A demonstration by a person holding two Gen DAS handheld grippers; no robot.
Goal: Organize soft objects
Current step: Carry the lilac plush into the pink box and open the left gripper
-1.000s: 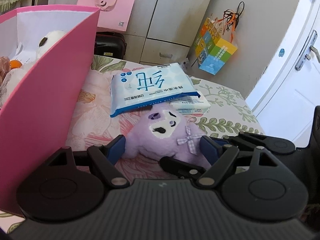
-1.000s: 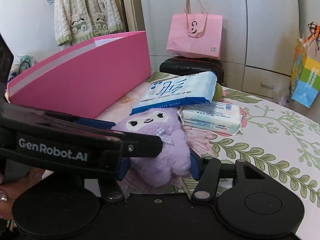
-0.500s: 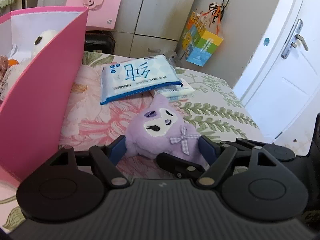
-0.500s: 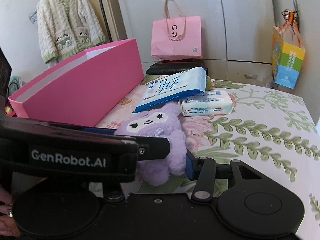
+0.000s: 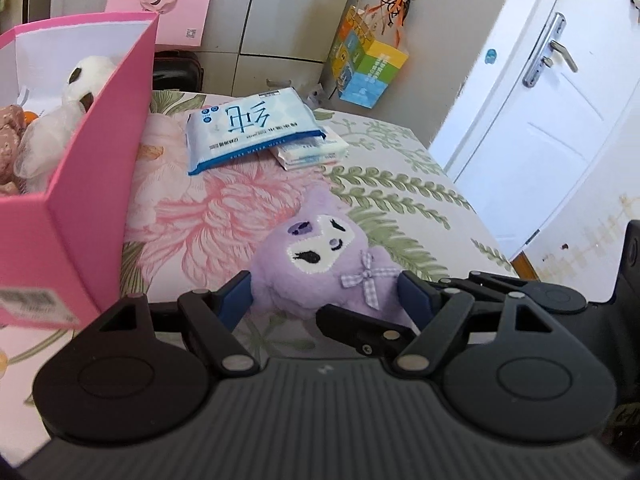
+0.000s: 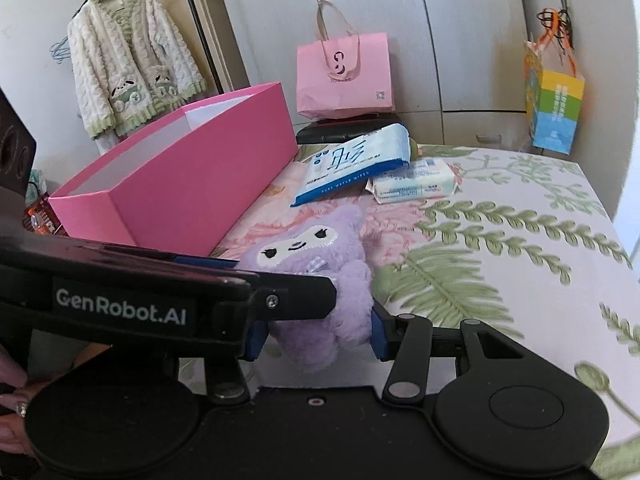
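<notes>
Both grippers, left (image 5: pixel 325 295) and right (image 6: pixel 316 334), clench the purple plush (image 5: pixel 320 264). It is over the bed (image 5: pixel 400 200), beside the pink box (image 5: pixel 80 208).

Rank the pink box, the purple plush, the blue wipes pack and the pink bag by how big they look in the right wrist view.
1. pink box
2. purple plush, though it sits nearest the camera, which inflates it
3. pink bag and blue wipes pack: too alike to rank, and the bag stands farther back.
</notes>
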